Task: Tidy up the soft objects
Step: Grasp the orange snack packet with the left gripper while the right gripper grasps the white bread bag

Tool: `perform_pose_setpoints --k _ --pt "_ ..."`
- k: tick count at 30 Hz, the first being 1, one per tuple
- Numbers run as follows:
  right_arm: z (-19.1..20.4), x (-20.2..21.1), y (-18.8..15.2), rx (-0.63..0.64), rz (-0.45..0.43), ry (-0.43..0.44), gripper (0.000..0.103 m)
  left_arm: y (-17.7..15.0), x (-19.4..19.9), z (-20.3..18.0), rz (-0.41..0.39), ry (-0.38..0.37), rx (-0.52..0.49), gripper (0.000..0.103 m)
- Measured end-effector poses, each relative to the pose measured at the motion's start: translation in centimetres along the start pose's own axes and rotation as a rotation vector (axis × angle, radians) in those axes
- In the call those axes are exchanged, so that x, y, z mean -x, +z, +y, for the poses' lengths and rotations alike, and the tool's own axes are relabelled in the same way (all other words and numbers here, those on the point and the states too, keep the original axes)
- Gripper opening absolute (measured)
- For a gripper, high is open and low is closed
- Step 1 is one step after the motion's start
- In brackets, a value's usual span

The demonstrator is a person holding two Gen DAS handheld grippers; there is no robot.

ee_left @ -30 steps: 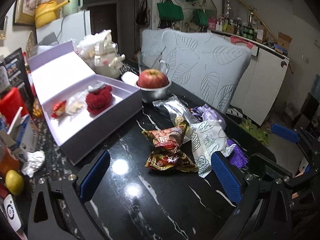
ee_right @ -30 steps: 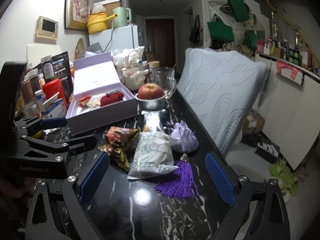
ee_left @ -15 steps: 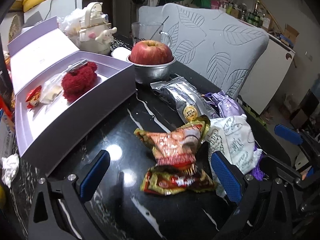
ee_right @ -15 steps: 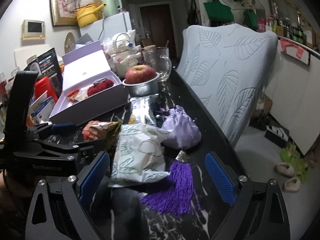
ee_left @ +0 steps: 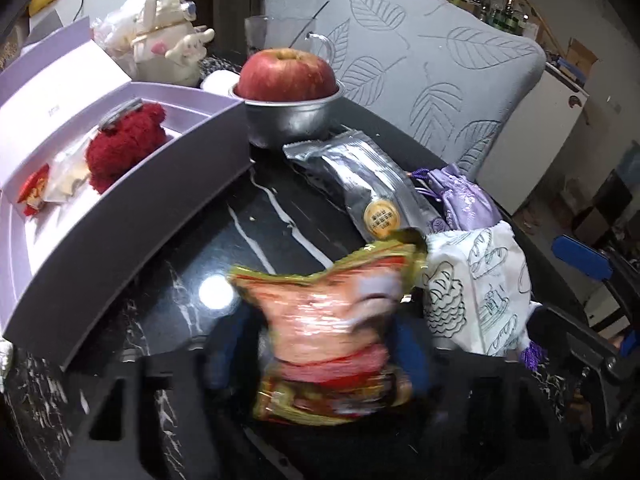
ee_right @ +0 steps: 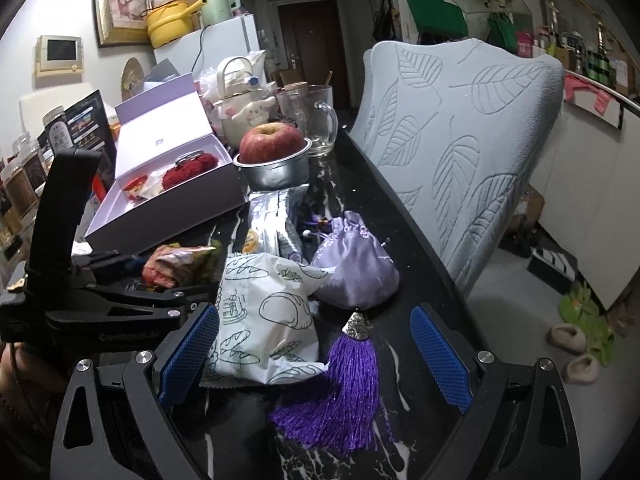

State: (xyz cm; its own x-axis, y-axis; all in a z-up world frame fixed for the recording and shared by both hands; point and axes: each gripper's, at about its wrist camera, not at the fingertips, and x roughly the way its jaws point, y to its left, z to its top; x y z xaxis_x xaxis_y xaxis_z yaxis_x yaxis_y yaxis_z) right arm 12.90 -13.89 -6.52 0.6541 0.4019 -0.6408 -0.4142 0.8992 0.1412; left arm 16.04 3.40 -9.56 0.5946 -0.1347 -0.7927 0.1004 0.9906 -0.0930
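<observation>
An orange and red snack packet (ee_left: 332, 320) lies on the black marble table (ee_left: 192, 256), blurred, between my left gripper's (ee_left: 320, 344) blue pads. The jaws are closing and press its sides. In the right wrist view the same packet (ee_right: 176, 264) shows beside the left gripper (ee_right: 120, 300). My right gripper (ee_right: 314, 360) stands open over a white bread-print packet (ee_right: 264, 312) and a purple tassel (ee_right: 344, 392). A lilac satin pouch (ee_right: 352, 268) sits just beyond. The open purple box (ee_left: 140, 216) at the left holds a red plush purse (ee_left: 124, 148) and small packets.
An apple (ee_left: 288, 76) in a metal bowl stands behind the box, with a silver foil packet (ee_left: 360, 176) in front of it. A glass mug (ee_right: 312, 120) and a white kettle (ee_right: 240, 112) stand further back. A leaf-pattern chair back (ee_right: 460, 140) borders the table's right edge.
My left gripper has come down and forward over the orange snack packet and its jaws have narrowed onto it. My right gripper has moved closer to the white packet and tassel, still open.
</observation>
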Motion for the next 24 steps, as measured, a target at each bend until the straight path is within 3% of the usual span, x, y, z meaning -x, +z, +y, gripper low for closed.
perform_pose_setpoints --k 5,18,24 --pt "0.3 -0.1 0.1 -0.005 -0.001 0.017 0.097 -0.5 0.4 0.1 0.000 -0.006 0.005 0.050" --pt "1.6 -2.0 0.2 0.005 0.042 0.040 0.097 -1.9 2.7 1.9 -0.004 0.021 0.057 0.050" --pt "2.5 -4.0 0.0 0.034 0.088 -0.005 0.093 -2.4 2.7 3.0 0.008 0.028 0.081 0.050"
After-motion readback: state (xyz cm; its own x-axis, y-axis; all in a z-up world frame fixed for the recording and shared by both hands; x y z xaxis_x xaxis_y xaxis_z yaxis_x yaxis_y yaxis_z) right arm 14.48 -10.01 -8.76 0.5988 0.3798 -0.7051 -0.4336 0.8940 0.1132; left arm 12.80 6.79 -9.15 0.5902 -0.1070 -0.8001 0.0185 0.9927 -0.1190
